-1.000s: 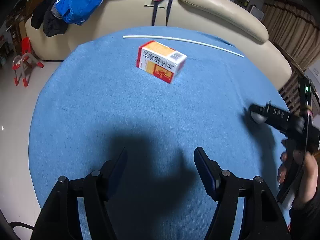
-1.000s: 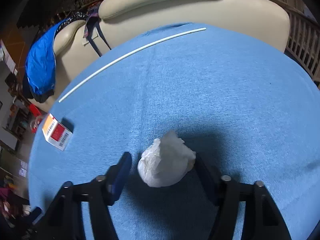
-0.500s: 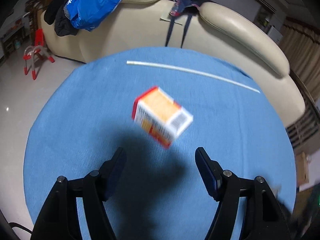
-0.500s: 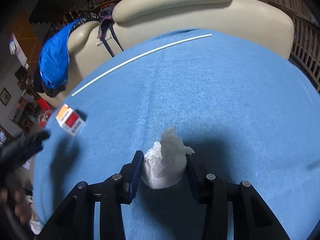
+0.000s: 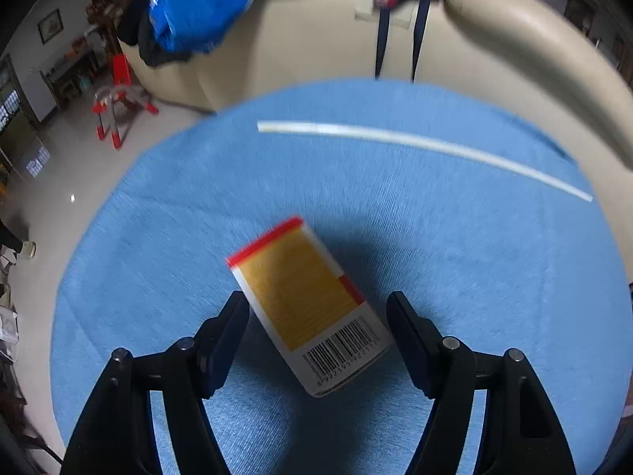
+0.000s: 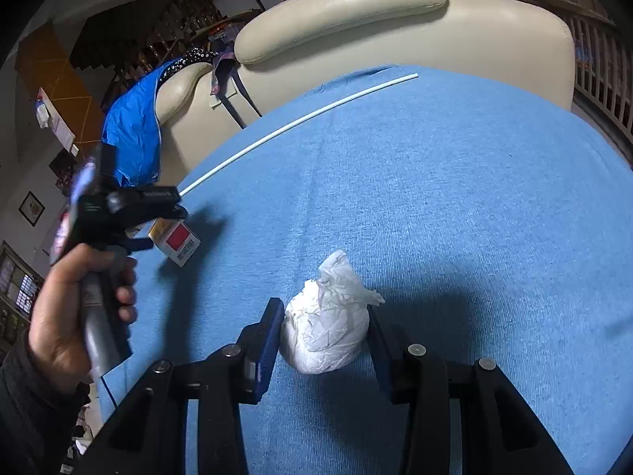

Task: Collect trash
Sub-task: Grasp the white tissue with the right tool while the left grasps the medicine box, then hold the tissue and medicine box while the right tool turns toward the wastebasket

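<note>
A small orange, red and white carton (image 5: pixel 306 303) lies on the blue tablecloth (image 5: pixel 158 237). My left gripper (image 5: pixel 316 340) is open, its fingers on either side of the carton's near end with gaps on both sides. The carton also shows in the right wrist view (image 6: pixel 178 239), under the left gripper (image 6: pixel 166 217). My right gripper (image 6: pixel 324 328) is shut on a crumpled white paper ball (image 6: pixel 326 328), which rests on the cloth (image 6: pixel 435 198).
A long thin white tube (image 5: pixel 415 144) lies across the far side of the table; it also shows in the right wrist view (image 6: pixel 300 118). A cream sofa (image 5: pixel 494 39) with a blue jacket (image 5: pixel 201 4) curves behind the table. Floor lies beyond the left edge.
My left gripper has moved forward over the table until the carton lies between its open fingers. My right gripper has closed onto the paper ball.
</note>
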`<state>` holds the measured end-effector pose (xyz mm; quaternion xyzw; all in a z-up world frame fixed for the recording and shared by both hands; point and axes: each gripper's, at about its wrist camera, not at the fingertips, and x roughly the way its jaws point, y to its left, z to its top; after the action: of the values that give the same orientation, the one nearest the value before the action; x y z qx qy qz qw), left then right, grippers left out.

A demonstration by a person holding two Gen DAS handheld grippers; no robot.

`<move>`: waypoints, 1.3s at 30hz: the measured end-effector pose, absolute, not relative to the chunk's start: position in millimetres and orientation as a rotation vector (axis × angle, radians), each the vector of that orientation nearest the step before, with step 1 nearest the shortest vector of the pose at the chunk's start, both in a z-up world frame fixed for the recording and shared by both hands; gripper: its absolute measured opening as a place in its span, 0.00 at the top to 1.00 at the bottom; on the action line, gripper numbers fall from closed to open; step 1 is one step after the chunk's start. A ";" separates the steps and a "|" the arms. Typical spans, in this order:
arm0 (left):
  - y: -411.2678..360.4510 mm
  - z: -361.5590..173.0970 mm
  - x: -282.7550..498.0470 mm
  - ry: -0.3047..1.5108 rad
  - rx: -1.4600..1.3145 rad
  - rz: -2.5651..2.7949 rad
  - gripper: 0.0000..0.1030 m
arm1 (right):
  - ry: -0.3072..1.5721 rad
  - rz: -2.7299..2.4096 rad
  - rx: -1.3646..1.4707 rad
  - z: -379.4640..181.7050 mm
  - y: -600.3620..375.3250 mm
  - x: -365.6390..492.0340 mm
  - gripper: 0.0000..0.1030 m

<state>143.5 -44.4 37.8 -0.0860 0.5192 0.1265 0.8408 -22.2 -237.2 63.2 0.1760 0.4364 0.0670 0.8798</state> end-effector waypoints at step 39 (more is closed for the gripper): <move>-58.3 86.9 -85.5 1.033 -0.014 -0.243 0.45 | 0.871 0.128 0.329 99.1 -212.7 -119.2 0.57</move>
<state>-85.5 -58.3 86.9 -0.0065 0.4926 -0.1160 0.8625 -119.2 -212.7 99.1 0.1586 0.4195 0.0615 0.8917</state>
